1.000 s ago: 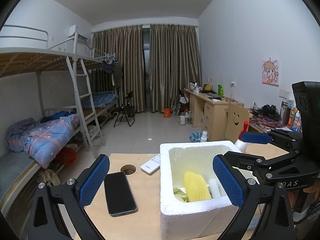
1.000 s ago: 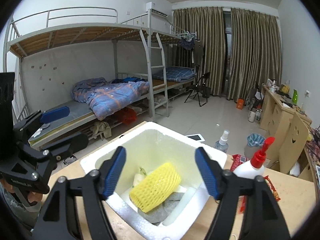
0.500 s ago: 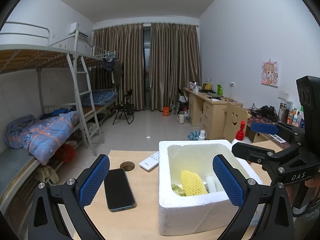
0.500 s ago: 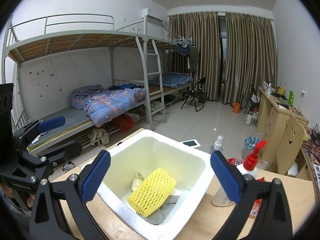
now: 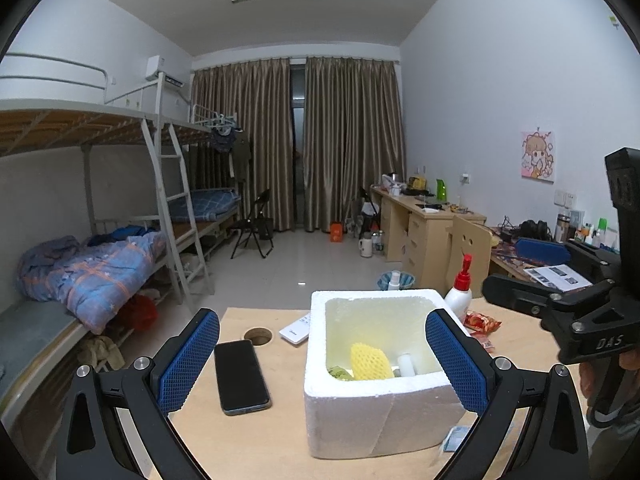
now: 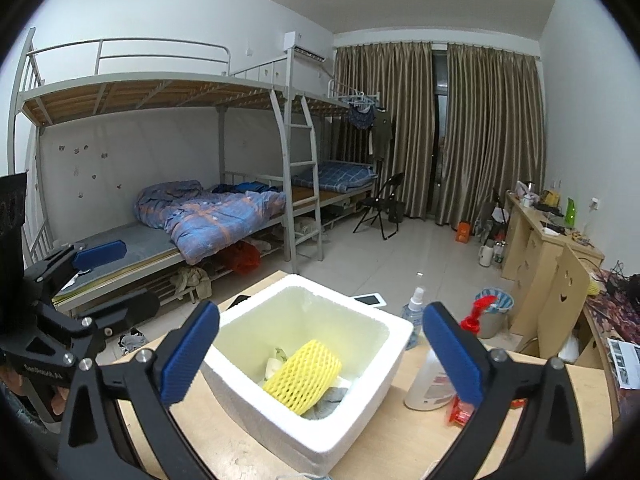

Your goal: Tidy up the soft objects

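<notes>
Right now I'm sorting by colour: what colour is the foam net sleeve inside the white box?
Yellow; the foam net sleeve shows best in the right wrist view.

Phone (image 5: 241, 376) left of foam box (image 5: 372, 412).

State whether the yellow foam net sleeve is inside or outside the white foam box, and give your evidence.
Inside. The yellow foam net sleeve lies below the rim of the white foam box, enclosed by its walls, in both wrist views.

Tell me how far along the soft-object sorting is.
Looks done: the yellow foam net sleeve and a grey cloth lie inside the white styrofoam box. In hand: nothing; left gripper and right gripper have their jaws open. Left: no loose soft item visible on the wooden table.
</notes>
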Available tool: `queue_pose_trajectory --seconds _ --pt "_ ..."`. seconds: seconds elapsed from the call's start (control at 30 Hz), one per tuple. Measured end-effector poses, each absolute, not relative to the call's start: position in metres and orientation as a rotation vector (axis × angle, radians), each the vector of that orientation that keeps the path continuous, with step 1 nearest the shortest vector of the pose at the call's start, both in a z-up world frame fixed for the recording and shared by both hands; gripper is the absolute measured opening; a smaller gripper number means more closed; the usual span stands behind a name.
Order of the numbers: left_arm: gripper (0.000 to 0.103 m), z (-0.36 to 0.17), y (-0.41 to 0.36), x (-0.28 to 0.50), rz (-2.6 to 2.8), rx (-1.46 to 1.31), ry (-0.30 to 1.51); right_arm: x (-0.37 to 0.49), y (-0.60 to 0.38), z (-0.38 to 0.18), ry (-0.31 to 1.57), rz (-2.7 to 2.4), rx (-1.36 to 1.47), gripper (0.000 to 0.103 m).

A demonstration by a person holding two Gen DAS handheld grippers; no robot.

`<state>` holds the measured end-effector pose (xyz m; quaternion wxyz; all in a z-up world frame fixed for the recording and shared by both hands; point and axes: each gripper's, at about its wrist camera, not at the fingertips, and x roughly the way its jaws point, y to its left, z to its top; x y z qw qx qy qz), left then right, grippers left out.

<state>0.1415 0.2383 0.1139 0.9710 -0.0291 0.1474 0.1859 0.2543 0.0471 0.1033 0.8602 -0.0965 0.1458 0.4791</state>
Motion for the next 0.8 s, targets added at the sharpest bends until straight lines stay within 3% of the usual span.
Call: queue_pose_trajectory --seconds 0.8 --pt "0.103 0.143 0.155 0.067 0.318 -0.027 0.17 0.197 -0.037 0.127 0.196 0.924 -0.132 0.103"
